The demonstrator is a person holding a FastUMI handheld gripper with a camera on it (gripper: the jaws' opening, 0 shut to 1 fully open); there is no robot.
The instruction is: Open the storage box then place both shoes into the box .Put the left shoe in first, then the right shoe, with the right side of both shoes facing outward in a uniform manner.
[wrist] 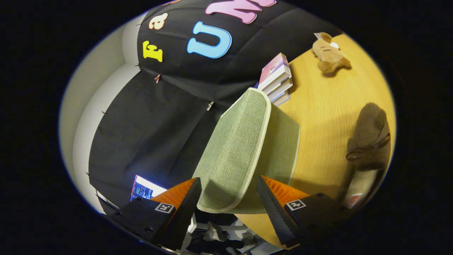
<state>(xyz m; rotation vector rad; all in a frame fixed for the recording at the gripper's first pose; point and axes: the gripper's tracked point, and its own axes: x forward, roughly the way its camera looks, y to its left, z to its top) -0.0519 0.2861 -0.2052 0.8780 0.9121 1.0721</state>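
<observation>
Gripper view: gripper (229, 198) open, fingers straddling raised green lid (240, 148) of storage box (285, 141), not pressing it. Risk: unheld lid drops shut before brown shoe (370, 140) goes in

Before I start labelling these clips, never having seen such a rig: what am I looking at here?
This is a fisheye camera riding on a hand-held gripper, a person's tool with two fingers, looking forward along them. The fingers stand apart, with the raised green fabric lid of a storage box between them; neither visibly presses on it. The picture is tilted. Beyond lies a wooden table carrying a stack of books, a plush toy and a brown shoe.
</observation>
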